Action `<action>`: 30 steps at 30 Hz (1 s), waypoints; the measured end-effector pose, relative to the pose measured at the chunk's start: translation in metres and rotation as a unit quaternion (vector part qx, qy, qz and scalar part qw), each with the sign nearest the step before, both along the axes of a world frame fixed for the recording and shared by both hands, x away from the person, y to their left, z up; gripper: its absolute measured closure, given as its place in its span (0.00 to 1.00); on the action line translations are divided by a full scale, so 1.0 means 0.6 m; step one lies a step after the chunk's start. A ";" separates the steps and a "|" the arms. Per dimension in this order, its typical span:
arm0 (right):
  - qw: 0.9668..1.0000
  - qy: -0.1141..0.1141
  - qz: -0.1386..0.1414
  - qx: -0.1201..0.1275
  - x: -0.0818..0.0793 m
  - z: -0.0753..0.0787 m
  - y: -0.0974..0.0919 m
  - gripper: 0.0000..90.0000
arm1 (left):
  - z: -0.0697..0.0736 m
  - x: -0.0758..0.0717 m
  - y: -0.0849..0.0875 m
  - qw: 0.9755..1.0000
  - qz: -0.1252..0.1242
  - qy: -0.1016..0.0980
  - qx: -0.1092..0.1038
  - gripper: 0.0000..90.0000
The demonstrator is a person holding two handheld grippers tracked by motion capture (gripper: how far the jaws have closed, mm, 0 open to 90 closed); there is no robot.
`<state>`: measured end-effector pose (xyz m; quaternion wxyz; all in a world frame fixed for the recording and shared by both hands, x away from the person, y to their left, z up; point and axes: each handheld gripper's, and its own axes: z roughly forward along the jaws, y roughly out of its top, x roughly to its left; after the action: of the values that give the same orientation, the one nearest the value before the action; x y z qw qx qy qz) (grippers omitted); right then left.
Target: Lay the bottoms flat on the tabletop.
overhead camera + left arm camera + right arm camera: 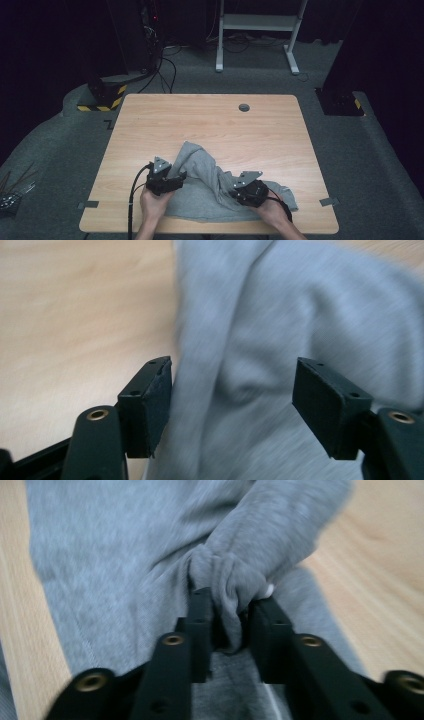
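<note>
From above, a grey garment (pixel 210 185) lies crumpled on the near half of the wooden worktop (pixel 210 120), one part of it rising in a ridge toward the middle and the rest spreading flat to the near edge. The person's left hand (pixel 152 202) holds the left tool (pixel 181 176) at the cloth's left side, and the right hand (pixel 272 210) holds the right tool (pixel 239 194) on the cloth's right part, with the ridge between the two. A small round grommet (pixel 244 107) sits in the worktop near its far edge.

In the left gripper view, the left tool (pixel 232 390) has its jaws spread wide. The grey fabric (pixel 300 315) lies between and beyond them; the left jaw stands right at a fold's edge, the right jaw clear of the cloth. Bare wood (pixel 75 315) shows on the left.

In the right gripper view, the right tool (pixel 230 615) pinches a bunched knot of the fabric (pixel 227 577) between its jaws, which stand close together around it. The picture is blurred.
</note>
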<state>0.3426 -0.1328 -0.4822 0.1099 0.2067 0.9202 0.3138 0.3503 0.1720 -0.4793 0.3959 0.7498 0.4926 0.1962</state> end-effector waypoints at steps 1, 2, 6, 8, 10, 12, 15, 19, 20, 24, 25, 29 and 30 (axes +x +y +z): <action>1.000 -0.003 -0.008 0.008 0.002 0.005 -0.003 0.72 | 0.009 0.005 -0.008 1.000 -0.007 -0.004 -0.002 0.35; 1.000 -0.005 -0.018 0.018 0.003 0.009 -0.006 0.69 | 0.018 0.011 -0.015 1.000 -0.015 -0.006 -0.003 0.35; 0.999 0.000 -0.035 0.042 0.017 0.021 -0.007 0.63 | 0.045 0.045 -0.058 0.999 -0.039 -0.003 0.007 0.33; 0.998 0.006 -0.034 0.043 0.024 0.020 -0.001 0.65 | 0.051 0.062 -0.079 0.999 -0.046 0.001 0.014 0.32; 0.999 0.013 -0.025 0.039 0.029 0.015 0.008 0.73 | 0.052 0.082 -0.103 0.998 -0.055 0.013 0.023 0.32; 0.999 0.016 -0.019 0.031 0.029 0.010 0.013 0.83 | 0.048 0.099 -0.124 0.997 -0.069 0.033 0.034 0.34; 0.999 0.016 -0.014 0.030 0.025 0.005 0.013 0.90 | 0.040 0.115 -0.149 0.992 -0.089 0.052 0.075 0.40; 0.999 0.011 -0.014 0.037 0.023 0.007 0.002 0.91 | 0.032 0.116 -0.146 0.985 -0.114 0.079 0.100 0.85; 0.999 0.006 -0.014 0.038 0.022 0.008 -0.001 0.91 | 0.033 0.112 -0.141 0.984 -0.119 0.085 0.104 0.94; 0.999 -0.012 -0.019 0.044 0.014 0.014 -0.012 0.91 | 0.049 0.077 -0.113 0.986 -0.119 0.051 0.107 0.99; 0.999 -0.019 -0.022 0.044 0.012 0.015 -0.015 0.91 | 0.055 0.065 -0.104 0.987 -0.119 0.040 0.106 0.99; 0.998 -0.041 -0.034 0.041 -0.001 0.019 -0.028 0.91 | 0.059 0.007 -0.068 0.989 -0.114 0.000 0.091 0.99; 0.998 -0.044 -0.036 0.039 -0.003 0.018 -0.032 0.91 | 0.052 -0.006 -0.059 0.989 -0.114 0.000 0.093 0.99</action>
<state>0.3407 -0.1519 -0.4711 0.1535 0.2296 0.8934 0.3543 0.3467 0.1364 -0.4482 0.3442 0.8348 0.3831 0.1947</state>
